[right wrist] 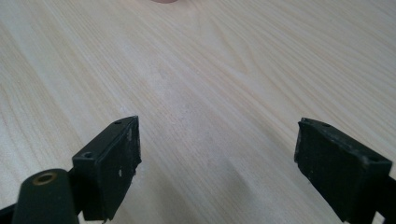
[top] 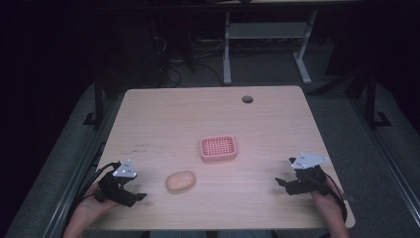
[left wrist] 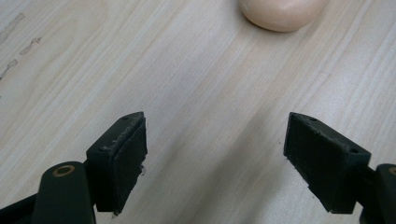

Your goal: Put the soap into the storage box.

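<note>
A peach oval bar, like soap point(top: 180, 181), lies on the wooden table point(top: 208, 114) near the front, left of centre. A pink perforated dish point(top: 218, 148) sits just beyond it, near the middle. My left gripper point(top: 135, 192) rests at the front left, a short way left of the bar, open with nothing between its jaws. In the left gripper view point(left wrist: 215, 163) the bar point(left wrist: 282, 14) shows at the top edge, well ahead of the jaws. My right gripper point(top: 283, 181) stands open at the front right, over bare wood point(right wrist: 217, 168).
A round cable hole point(top: 247, 99) is near the table's far edge. Beyond the table stand the white legs of another desk point(top: 227, 49) and cables on a dark floor. Bare wood lies between the two grippers along the front.
</note>
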Demonstrator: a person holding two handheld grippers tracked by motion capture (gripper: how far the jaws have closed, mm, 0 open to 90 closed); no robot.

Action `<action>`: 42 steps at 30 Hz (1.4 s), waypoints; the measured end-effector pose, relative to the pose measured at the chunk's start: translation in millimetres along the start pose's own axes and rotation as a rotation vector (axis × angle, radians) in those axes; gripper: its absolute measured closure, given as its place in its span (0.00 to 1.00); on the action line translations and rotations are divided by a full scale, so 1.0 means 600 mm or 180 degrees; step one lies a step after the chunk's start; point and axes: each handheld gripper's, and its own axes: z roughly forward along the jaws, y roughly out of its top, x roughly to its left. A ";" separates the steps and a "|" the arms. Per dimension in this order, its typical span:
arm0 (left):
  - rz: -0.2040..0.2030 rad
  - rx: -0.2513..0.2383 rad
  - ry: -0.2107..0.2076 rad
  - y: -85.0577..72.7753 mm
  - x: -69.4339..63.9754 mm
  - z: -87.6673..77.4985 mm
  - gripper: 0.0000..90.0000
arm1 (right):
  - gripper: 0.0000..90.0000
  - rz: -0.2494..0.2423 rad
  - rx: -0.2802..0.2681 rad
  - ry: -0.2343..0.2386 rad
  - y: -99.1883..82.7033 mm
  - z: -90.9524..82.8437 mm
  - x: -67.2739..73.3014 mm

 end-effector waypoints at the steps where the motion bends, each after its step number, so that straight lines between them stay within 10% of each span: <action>1: 0.0000 0.0000 0.0000 0.000 0.000 0.000 0.23 | 0.15 0.0000 0.0000 0.0000 0.000 0.000 0.000; 42: 0.0251 0.0027 -0.0081 0.042 -0.022 0.017 0.22 | 0.15 -0.0002 -0.0011 -0.0004 0.000 -0.002 0.002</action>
